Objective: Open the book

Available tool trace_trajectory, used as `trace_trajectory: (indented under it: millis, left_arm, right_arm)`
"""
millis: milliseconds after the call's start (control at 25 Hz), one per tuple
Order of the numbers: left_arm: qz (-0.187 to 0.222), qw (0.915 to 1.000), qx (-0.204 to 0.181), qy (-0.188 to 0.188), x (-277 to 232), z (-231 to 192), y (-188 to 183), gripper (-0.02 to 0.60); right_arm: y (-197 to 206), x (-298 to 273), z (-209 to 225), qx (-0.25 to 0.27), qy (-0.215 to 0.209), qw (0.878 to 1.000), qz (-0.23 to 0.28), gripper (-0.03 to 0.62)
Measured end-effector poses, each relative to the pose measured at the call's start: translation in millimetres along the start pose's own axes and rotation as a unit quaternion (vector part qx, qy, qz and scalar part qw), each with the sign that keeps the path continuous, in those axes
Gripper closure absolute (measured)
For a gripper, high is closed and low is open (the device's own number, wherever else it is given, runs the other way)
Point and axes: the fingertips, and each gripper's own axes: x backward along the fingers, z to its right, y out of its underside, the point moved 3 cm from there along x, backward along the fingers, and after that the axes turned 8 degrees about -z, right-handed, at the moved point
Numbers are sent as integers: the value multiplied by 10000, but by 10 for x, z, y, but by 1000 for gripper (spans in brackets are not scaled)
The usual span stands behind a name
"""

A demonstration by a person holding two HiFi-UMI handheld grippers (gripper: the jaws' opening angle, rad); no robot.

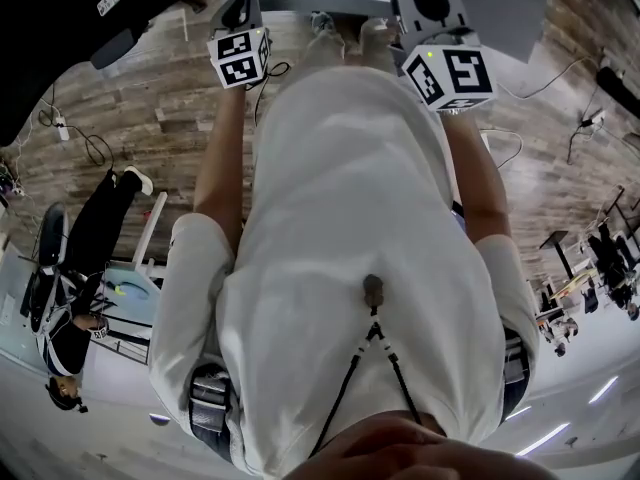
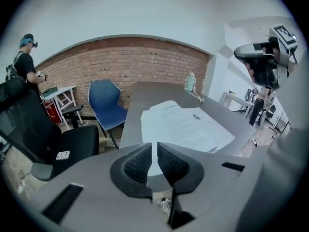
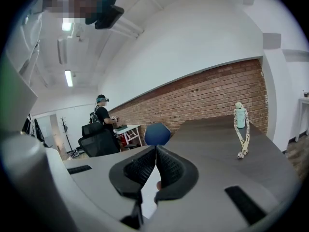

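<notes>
Here, a gripper in each hand, held out before a white shirt (image 1: 350,248) over a wood-plank floor (image 1: 150,118) in the head view. Along the left gripper (image 2: 153,150): jaws narrow, only a slim gap between the pads, nothing in it. Beyond and below those jaws, the book (image 2: 186,127), flat on the grey desk (image 2: 140,93), white printed pages up, clear of the left gripper. Past the book, near the desk's far end, a small bottle (image 2: 190,82), upright. Beside the desk's left edge, a blue chair (image 2: 108,103); nearer the camera, a black chair (image 2: 53,139). Behind them a brick wall (image 2: 125,62), and at far left a person (image 2: 26,57) in dark clothes, standing. Along the right gripper (image 3: 155,151): jaws closed, tips touching, gripping nothing that can be made out; a white sliver low in the gap behind the tips, too unclear to name. Ahead of those jaws, bare desk top, with the bottle at right and a patterned strap (image 3: 245,137) hanging from it down to the desk. Seen from the left gripper view, right gripper high at the right, well above the desk.
</notes>
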Motion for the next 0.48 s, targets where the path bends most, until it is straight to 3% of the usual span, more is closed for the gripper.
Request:
trace_trajectory:
  millis: [200, 480]
  left_arm:
    - [829, 9960, -74, 313, 333, 270, -562, 548]
    - [1898, 9775, -349, 848, 877, 691, -1409, 557]
  right_arm:
    - [-190, 118, -73, 81, -27, 9998, 197, 557]
    - [-508, 351, -141, 183, -46, 9985, 515, 557]
